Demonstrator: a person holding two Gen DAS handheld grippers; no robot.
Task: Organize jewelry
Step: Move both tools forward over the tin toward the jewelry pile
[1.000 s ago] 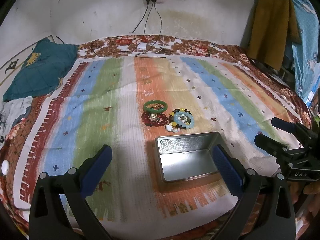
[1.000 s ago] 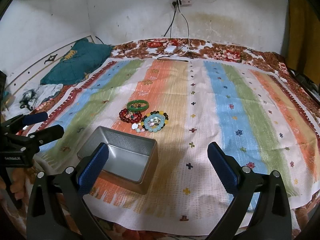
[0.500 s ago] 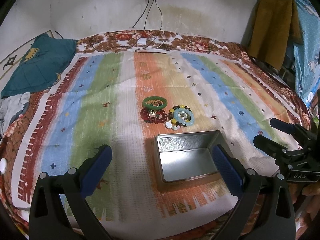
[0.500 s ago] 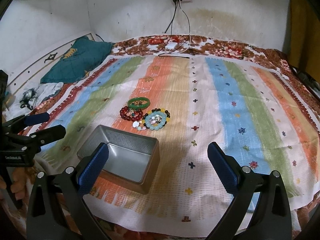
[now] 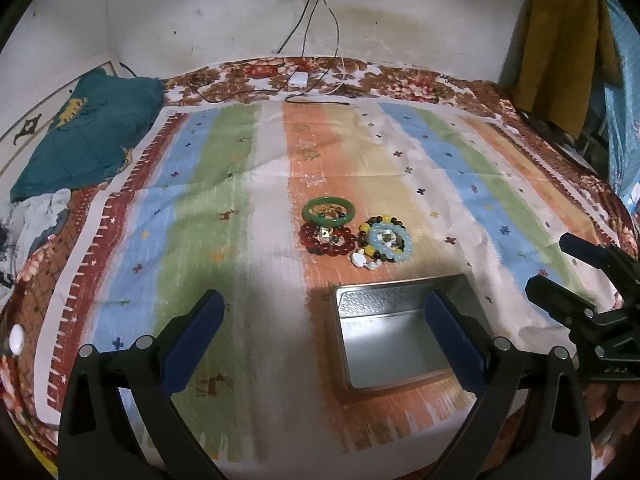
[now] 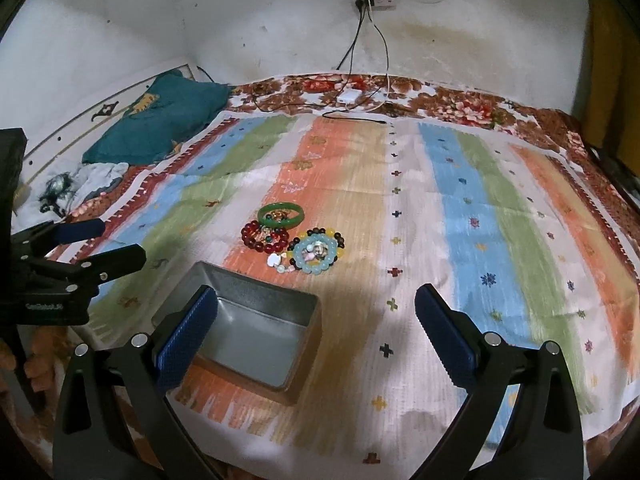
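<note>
A pile of bracelets lies mid-cloth: a green bangle (image 5: 329, 210) (image 6: 281, 216), a dark red bead bracelet (image 5: 327, 240) (image 6: 265, 236) and a pale blue bead bracelet (image 5: 390, 242) (image 6: 318, 254) ringed by mixed beads. Just in front of them stands an empty open metal tin (image 5: 384, 344) (image 6: 256, 336). My left gripper (image 5: 324, 334) hangs open above the tin's left side, holding nothing. The right gripper (image 6: 316, 336) is also open and empty, with its left finger over the tin. Each gripper appears at the edge of the other's view, the right gripper (image 5: 568, 276) and the left gripper (image 6: 100, 244).
A striped cloth (image 5: 224, 208) covers a bed with a floral sheet. A teal pillow (image 5: 80, 136) lies at the back left. A white charger (image 5: 298, 79) and cables trail from a wall socket at the back. Clothes (image 5: 560, 40) hang at the right.
Both views have shifted slightly, so the tin sits a little lower in frame. The bracelets and tin have not moved. Both grippers stay open.
</note>
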